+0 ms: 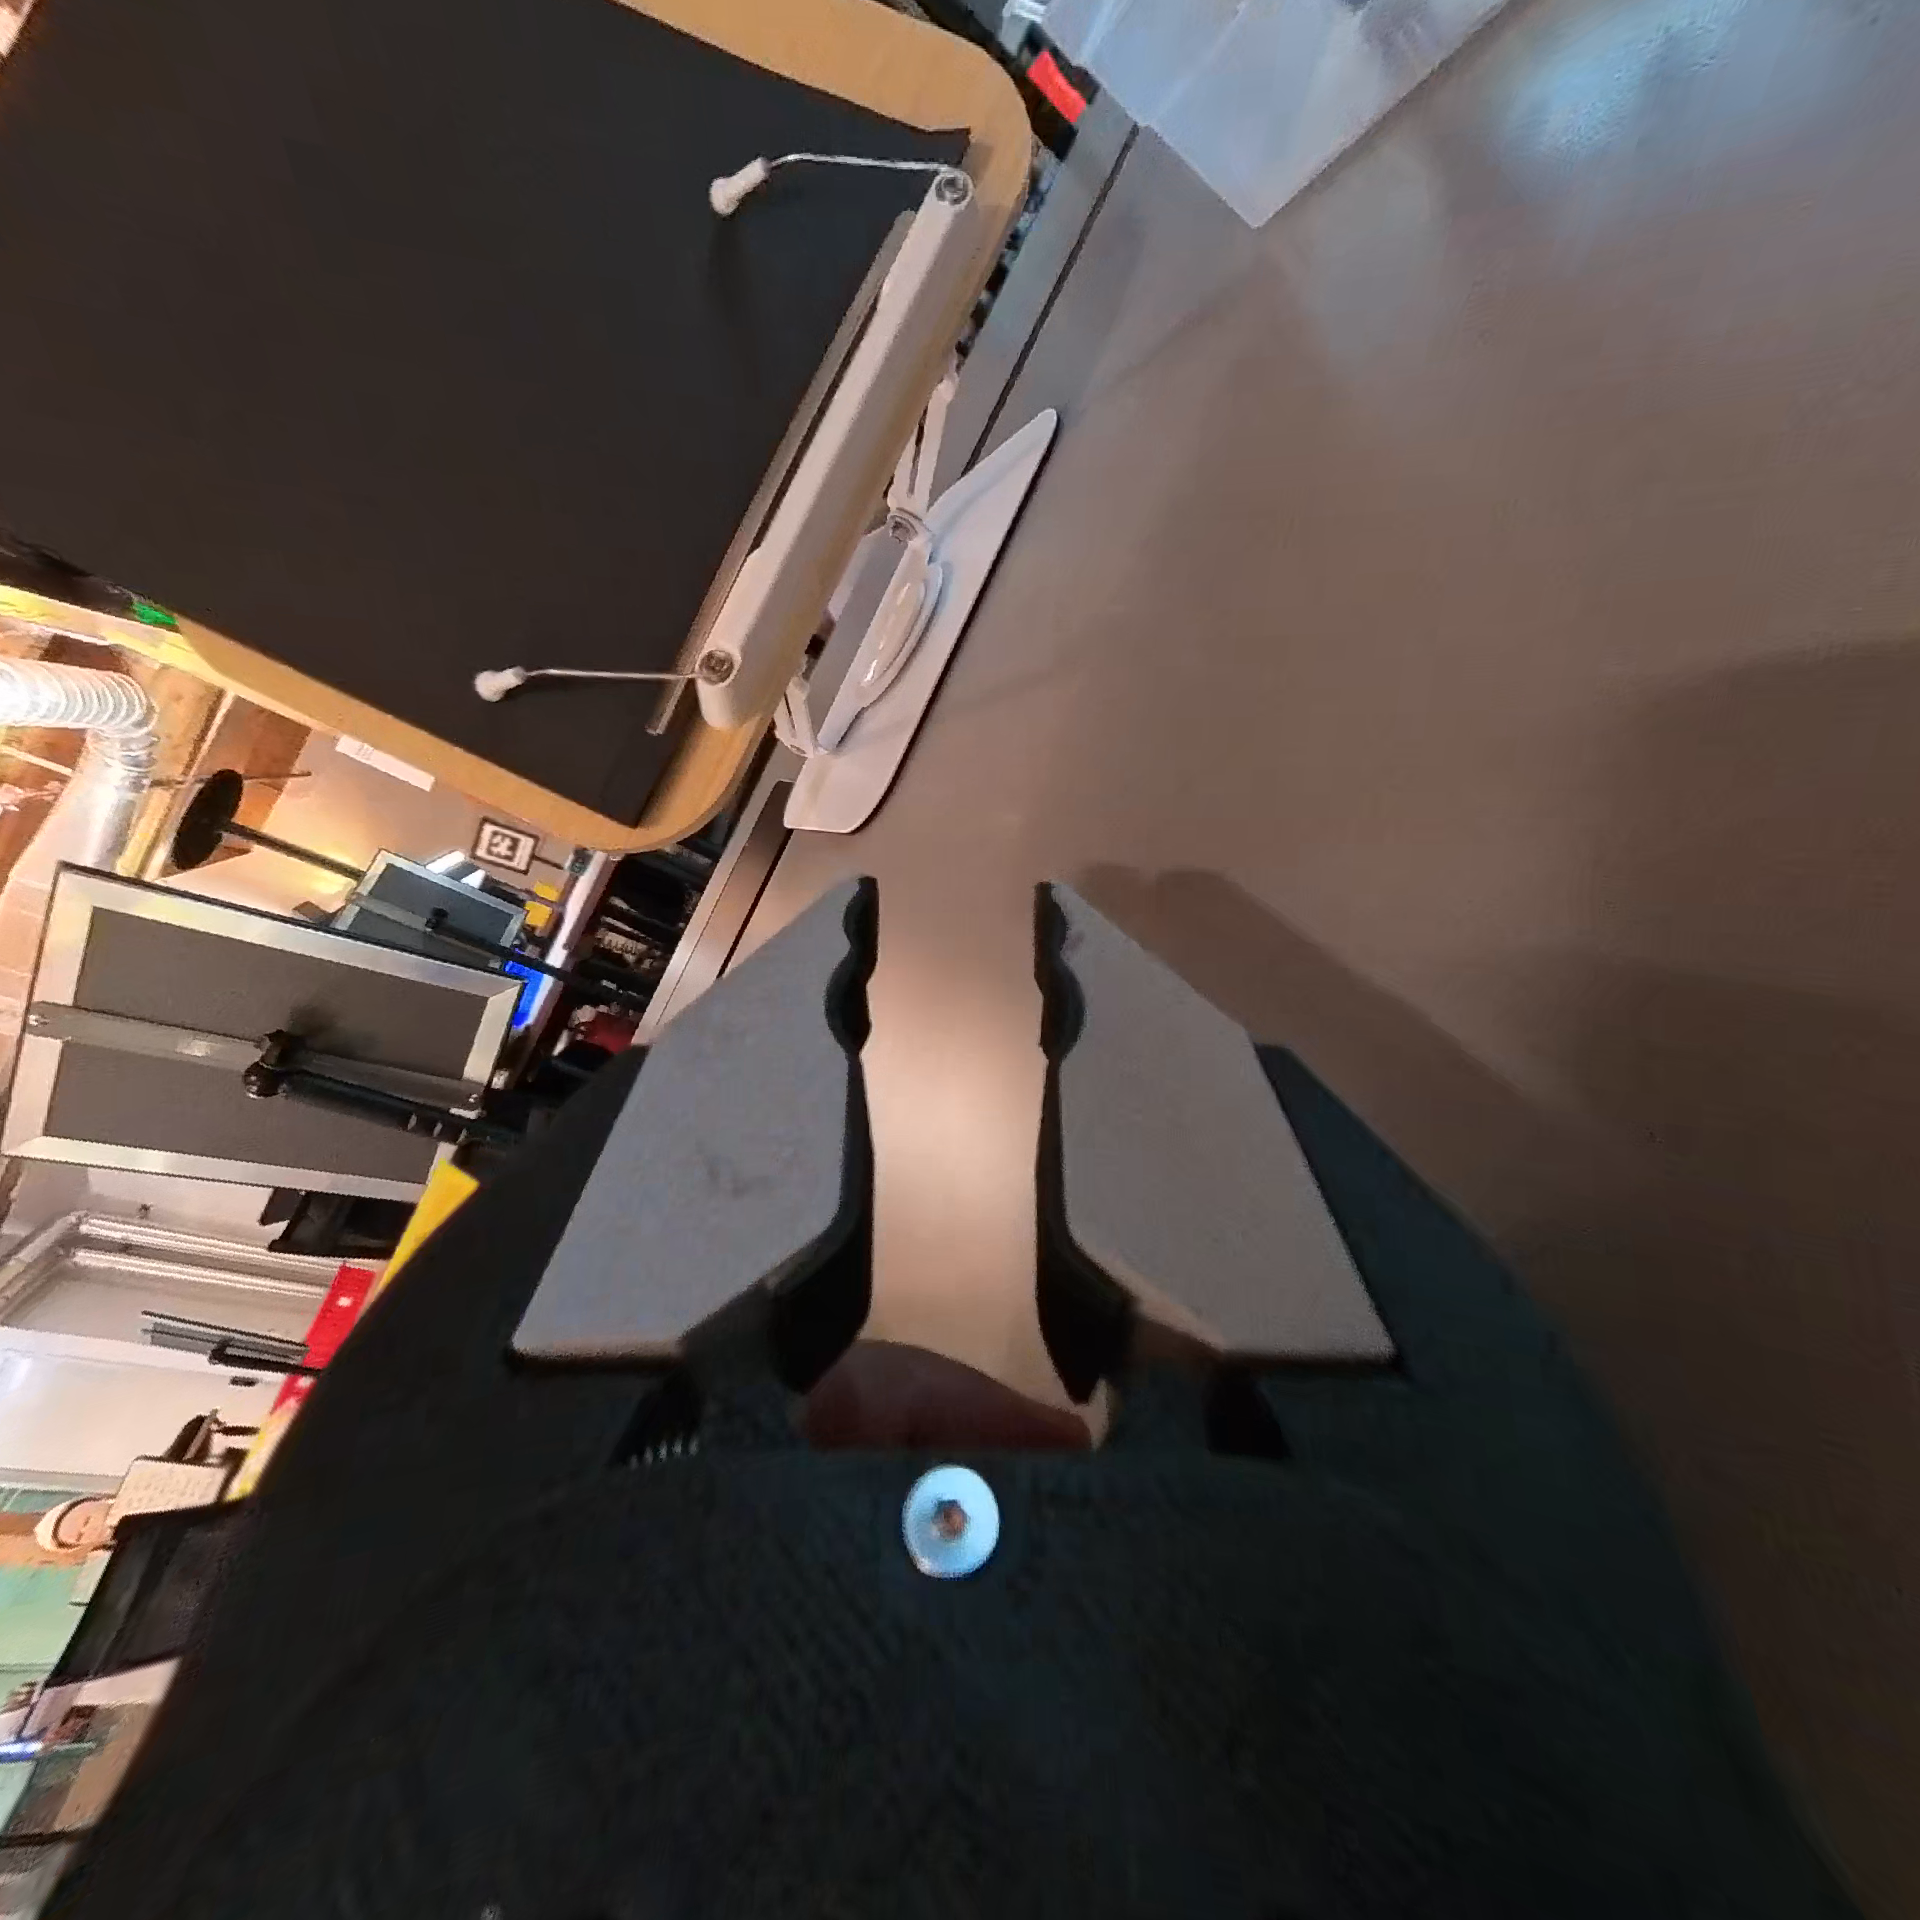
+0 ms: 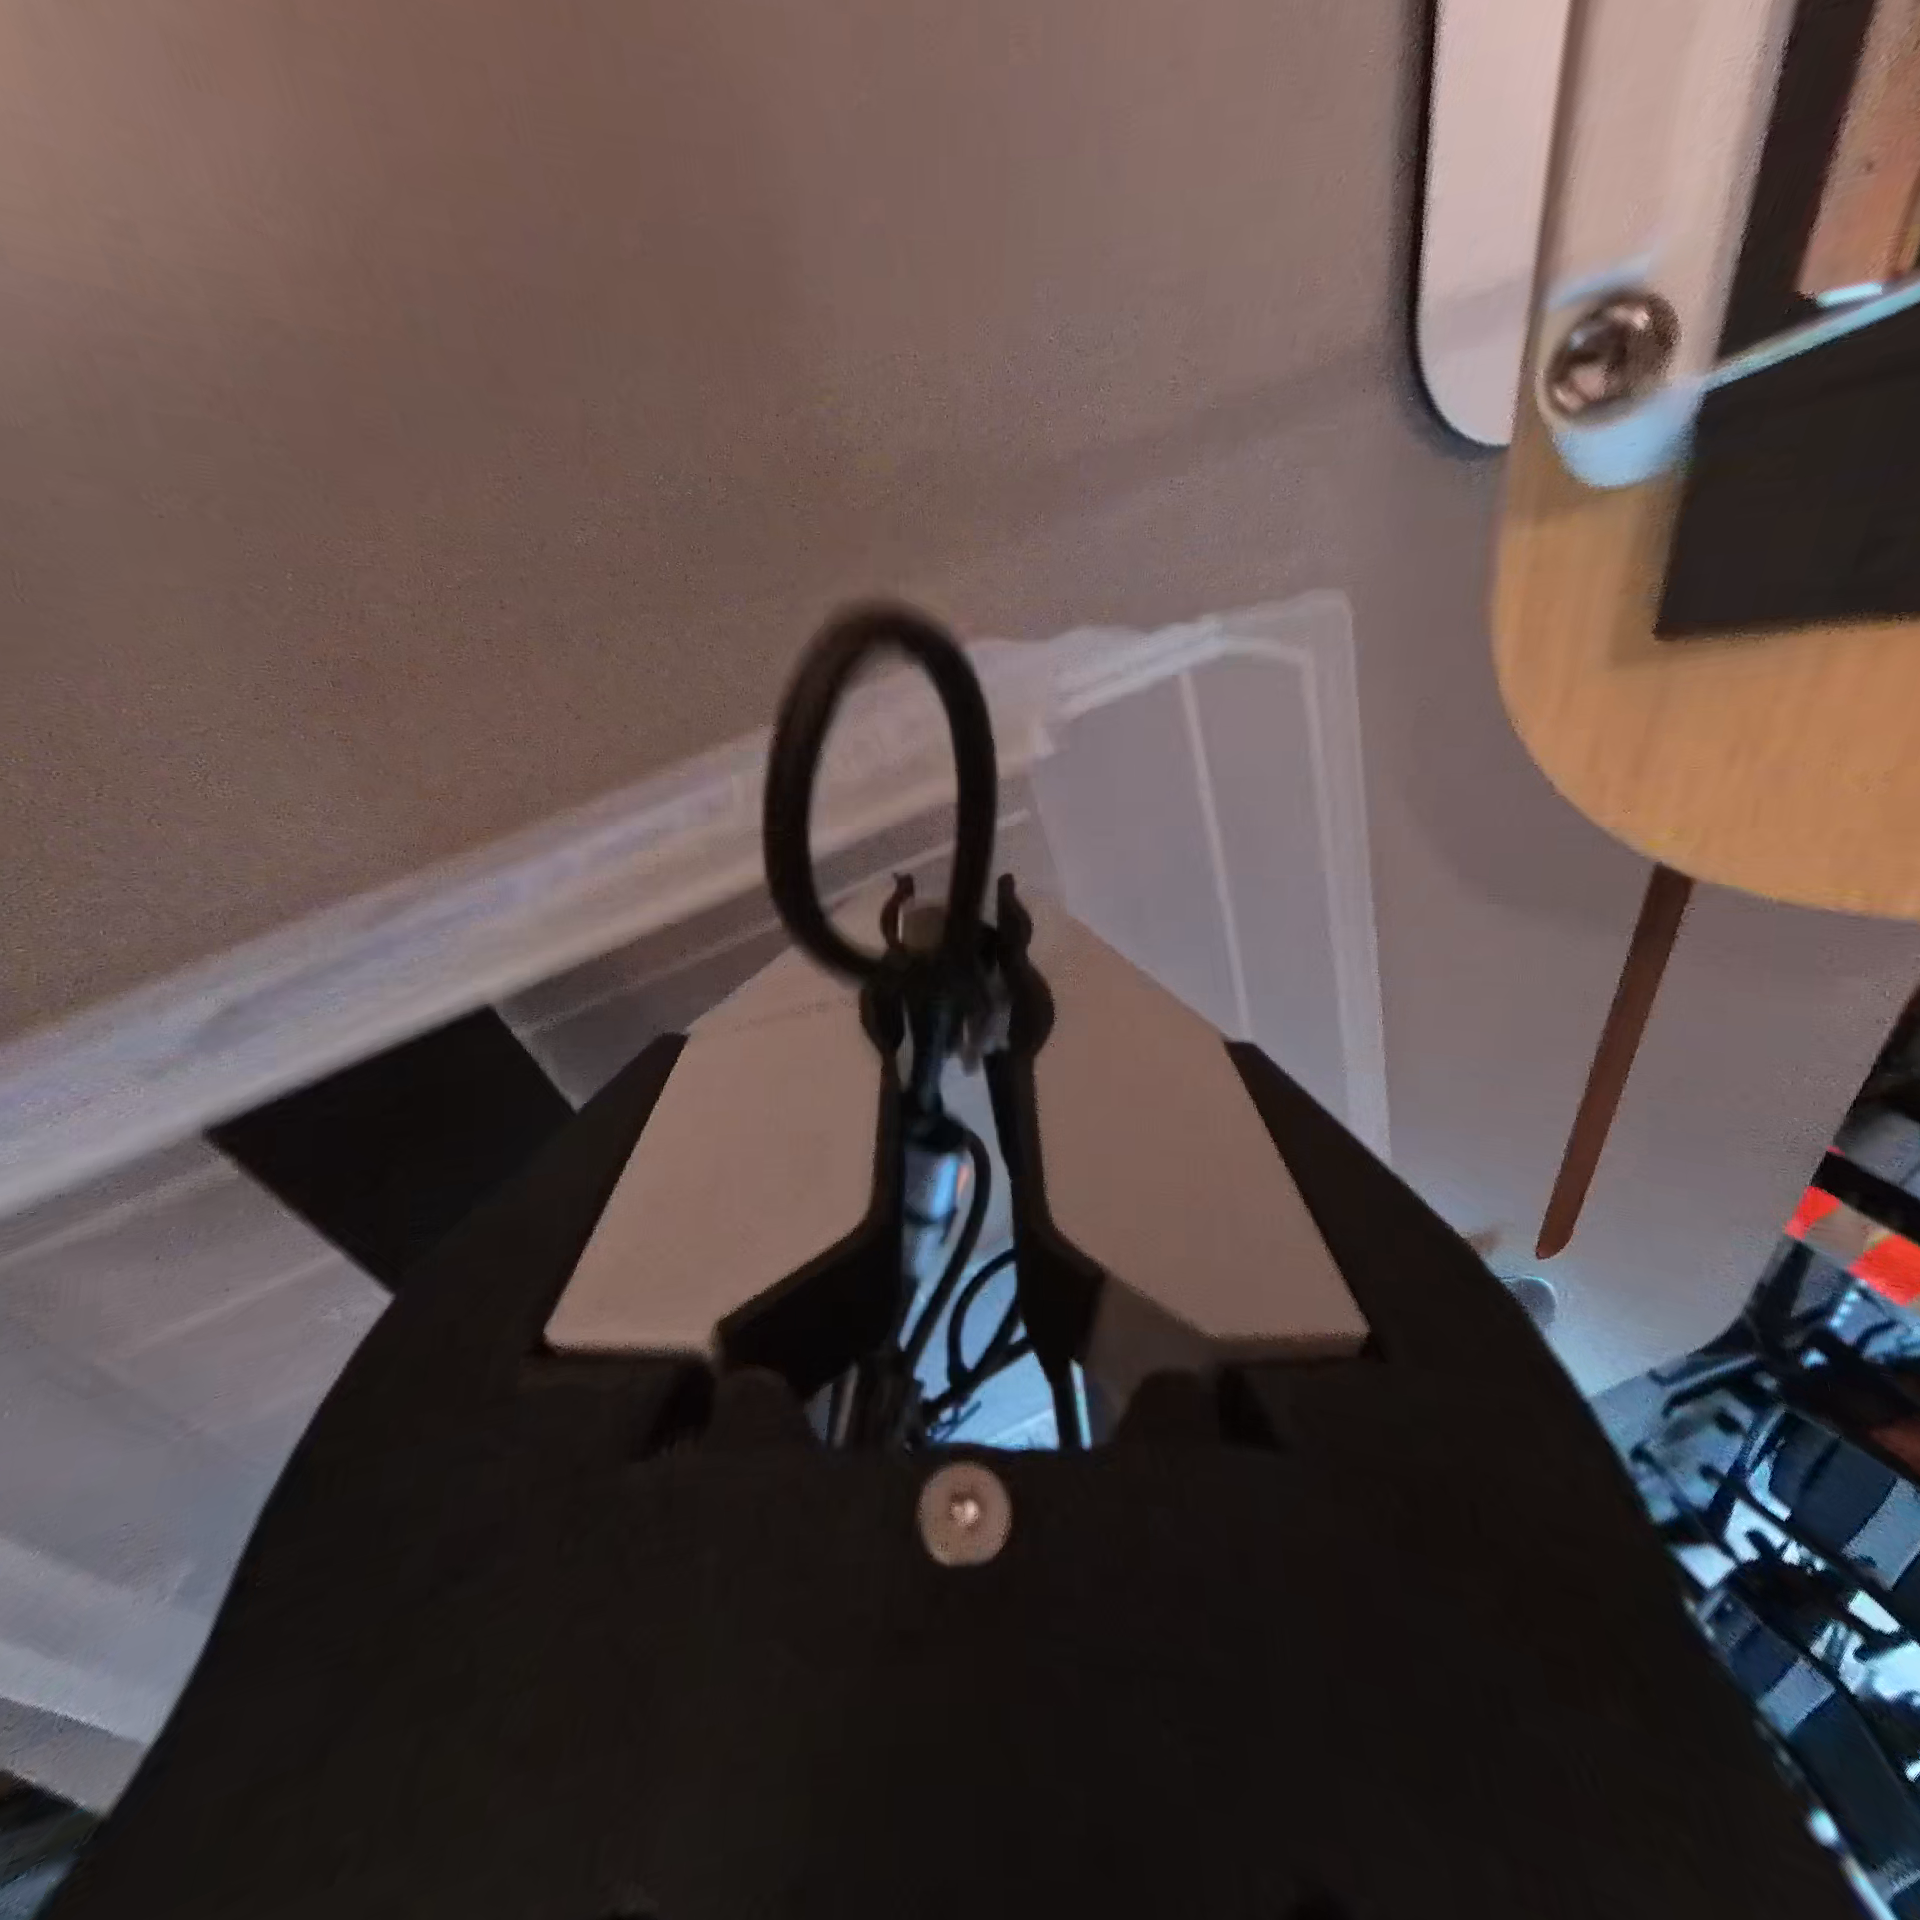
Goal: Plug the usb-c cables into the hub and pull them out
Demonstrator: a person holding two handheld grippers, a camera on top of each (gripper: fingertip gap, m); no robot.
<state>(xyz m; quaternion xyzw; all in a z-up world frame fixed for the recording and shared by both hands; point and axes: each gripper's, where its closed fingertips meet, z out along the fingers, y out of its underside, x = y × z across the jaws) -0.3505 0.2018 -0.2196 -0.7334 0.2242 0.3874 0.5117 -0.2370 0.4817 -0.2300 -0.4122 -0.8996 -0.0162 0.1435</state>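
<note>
In the right wrist view my right gripper (image 2: pixel 948 940) is shut on a black cable (image 2: pixel 790 790). The cable bends in a loop past the fingertips, and its silver plug (image 2: pixel 928 1179) shows between the fingers. The gripper is held in the air above a clear plastic box (image 2: pixel 1195 790). In the left wrist view my left gripper (image 1: pixel 954 914) is open and empty, tilted on its side over the grey table (image 1: pixel 1455 727). No hub shows in either view.
A wooden board with a black mat (image 1: pixel 416 364) leans on a white stand (image 1: pixel 904 582) at the left; its corner also shows in the right wrist view (image 2: pixel 1704 707). The clear box's corner (image 1: pixel 1247 94) lies far on the table. Shelves and cables crowd the right edge (image 2: pixel 1787 1455). Tip to tip, the grippers are about 30 centimetres apart.
</note>
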